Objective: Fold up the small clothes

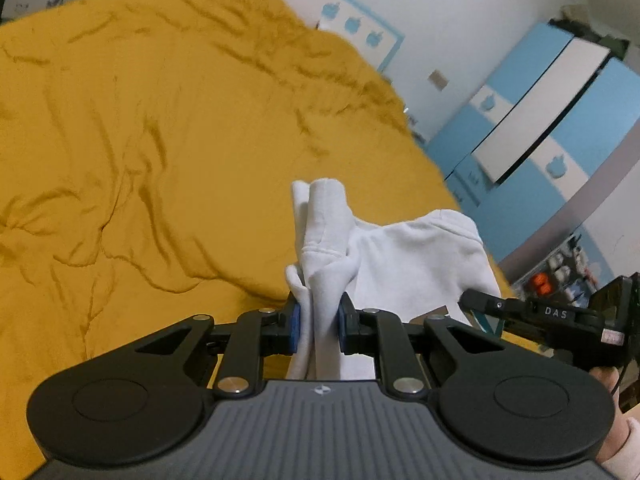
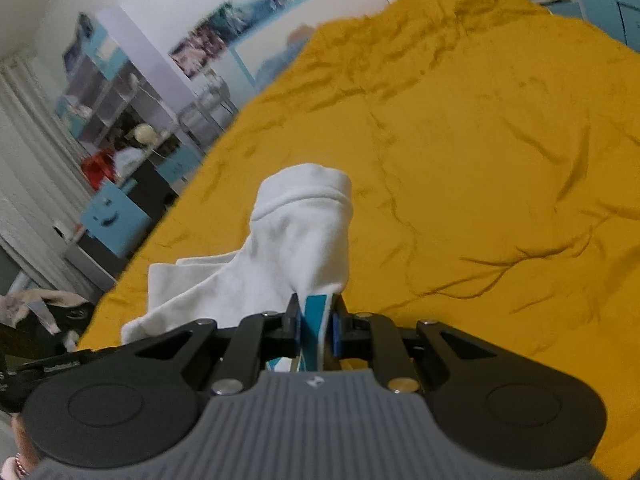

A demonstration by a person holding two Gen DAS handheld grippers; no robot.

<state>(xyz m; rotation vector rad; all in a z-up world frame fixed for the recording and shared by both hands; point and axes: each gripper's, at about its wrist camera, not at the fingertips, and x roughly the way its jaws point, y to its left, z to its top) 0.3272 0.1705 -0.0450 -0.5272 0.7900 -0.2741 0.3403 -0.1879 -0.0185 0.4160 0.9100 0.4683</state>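
Observation:
A small white garment (image 1: 404, 256) with a teal print hangs above a mustard-yellow bedspread (image 1: 160, 140), held by both grippers. My left gripper (image 1: 319, 322) is shut on a bunched white fold of it, and a sleeve stands up past the fingers. My right gripper (image 2: 316, 330) is shut on another part of the white garment (image 2: 296, 232), with the teal print showing between its pads. The right gripper (image 1: 492, 306) also shows at the right edge of the left wrist view, close beside the cloth.
The wrinkled bedspread (image 2: 480, 160) fills most of both views. Blue and white wardrobes (image 1: 540, 120) stand beyond the bed's right edge. Shelves and a blue box (image 2: 116, 216) stand beyond its left edge. More clothing (image 2: 36, 304) lies at the far left.

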